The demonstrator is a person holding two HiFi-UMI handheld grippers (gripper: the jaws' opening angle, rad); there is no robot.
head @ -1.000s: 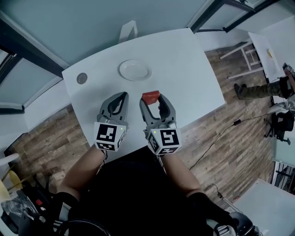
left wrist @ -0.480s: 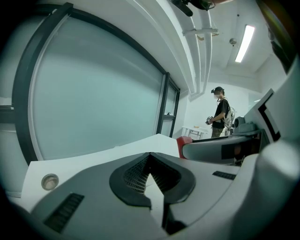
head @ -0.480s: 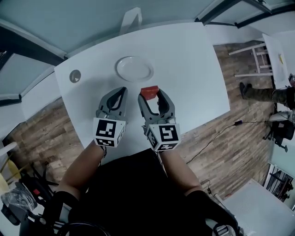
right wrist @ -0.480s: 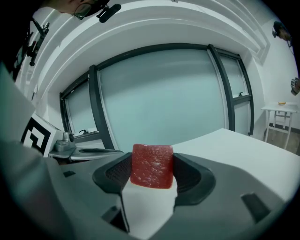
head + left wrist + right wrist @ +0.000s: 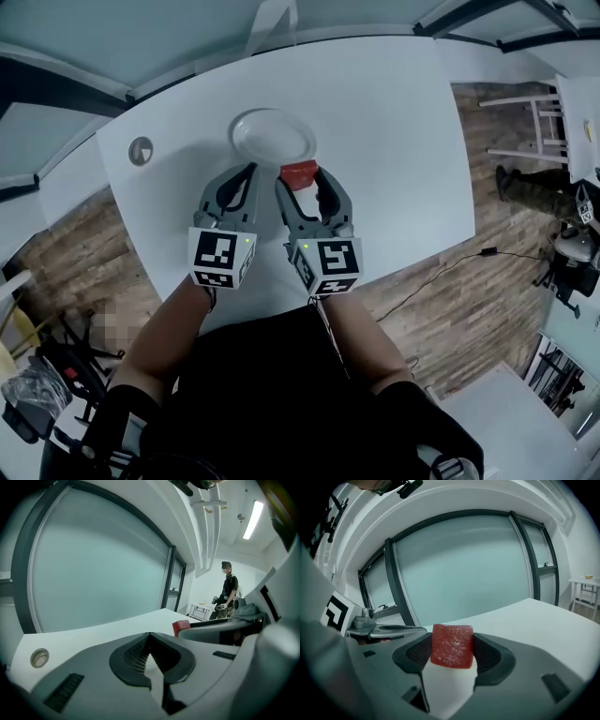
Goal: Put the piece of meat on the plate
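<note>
We hold the piece of meat point(image 5: 451, 645) clamped between the jaws of the right gripper point(image 5: 302, 180). It is a red block pinched at its sides, above the white table point(image 5: 403, 122). The plate point(image 5: 272, 136) lies empty just beyond and a little left of it. Seen from above, the meat sits close to the plate's near right rim. The left gripper point(image 5: 150, 638) has its jaws together on nothing and hangs beside the right one, near the plate's near edge.

The step in hand, we judge, is the carry to the plate. To do it well, we should move the right gripper farther and left until the meat is over the plate's middle rather than its rim. A steady squeeze should stop the block slipping. We then lower until it nearly touches, part the jaws and draw straight back. The left gripper is best held clear of the plate.
</note>
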